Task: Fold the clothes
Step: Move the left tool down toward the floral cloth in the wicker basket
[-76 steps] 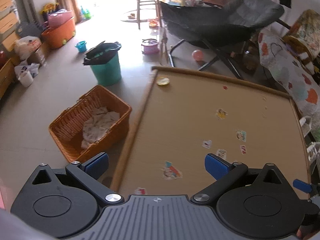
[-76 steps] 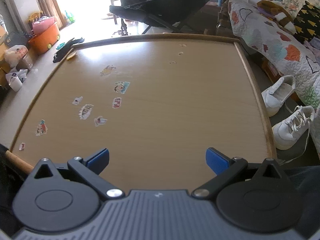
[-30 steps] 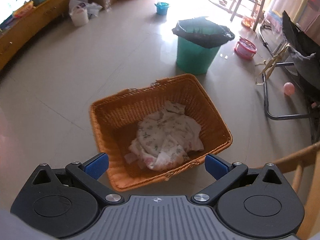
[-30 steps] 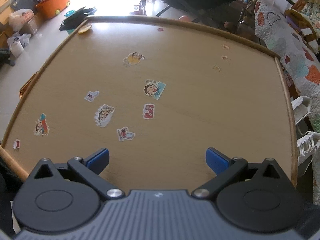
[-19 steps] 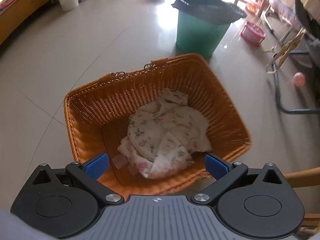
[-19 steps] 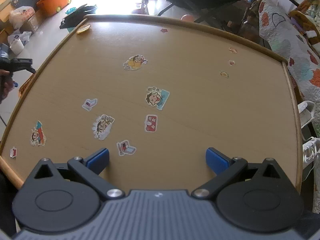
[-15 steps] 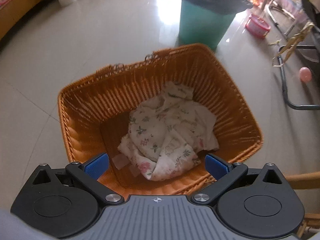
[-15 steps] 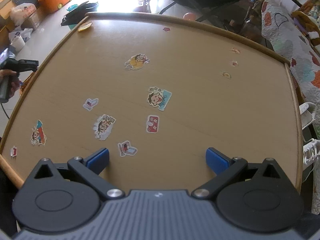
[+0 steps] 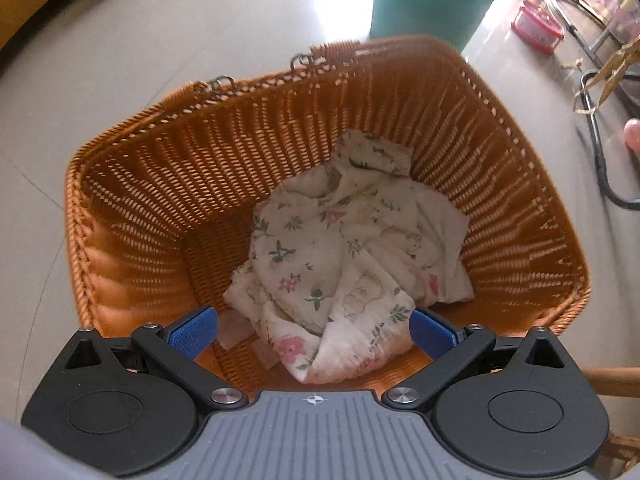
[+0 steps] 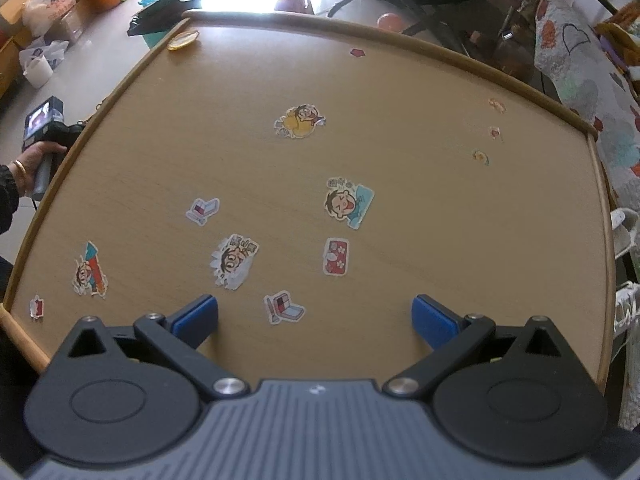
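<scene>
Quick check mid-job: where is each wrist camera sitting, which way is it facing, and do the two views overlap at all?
Left wrist: on the left tongs, angled down into the orange wicker basket holding crumpled floral cloth; only open blue-padded fingers show.
Right wrist: on the right tongs, over the stickered wooden table; open fingers, plus a hand gripping the other handle.
Shared: the teal bin.

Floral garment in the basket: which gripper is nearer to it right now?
Left. The left gripper hangs open directly above the floral garment in the wicker basket, not yet touching it. The right gripper is open over the wooden table, away from the basket.
</scene>
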Available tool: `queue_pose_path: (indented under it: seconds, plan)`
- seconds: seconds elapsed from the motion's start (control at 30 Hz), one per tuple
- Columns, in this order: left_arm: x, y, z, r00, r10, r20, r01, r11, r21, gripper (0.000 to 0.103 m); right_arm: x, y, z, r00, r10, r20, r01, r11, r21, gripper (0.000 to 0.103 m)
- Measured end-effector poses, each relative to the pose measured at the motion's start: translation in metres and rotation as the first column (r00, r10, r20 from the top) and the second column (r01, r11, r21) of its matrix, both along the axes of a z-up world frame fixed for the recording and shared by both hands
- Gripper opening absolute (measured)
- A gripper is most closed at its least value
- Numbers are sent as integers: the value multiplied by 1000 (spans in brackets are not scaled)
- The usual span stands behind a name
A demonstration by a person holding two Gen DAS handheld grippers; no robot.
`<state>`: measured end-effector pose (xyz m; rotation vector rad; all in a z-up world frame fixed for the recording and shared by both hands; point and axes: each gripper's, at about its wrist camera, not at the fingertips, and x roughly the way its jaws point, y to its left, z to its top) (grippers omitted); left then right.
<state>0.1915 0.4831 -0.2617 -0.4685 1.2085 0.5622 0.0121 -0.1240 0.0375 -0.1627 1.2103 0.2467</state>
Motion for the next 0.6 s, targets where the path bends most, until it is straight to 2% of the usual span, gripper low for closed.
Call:
queue_pose_path:
  seconds: [0.47,0.6]
  plan:
    - [25,7,-66,996,-83,-38,81,995,-53,101,3,17,1,998,52,-42,-52,999,-12,103]
    - [30,6,-83,992,-98,-82,95,994,-45,101,2,22,2,996,77,-43,-77,997,-12,103]
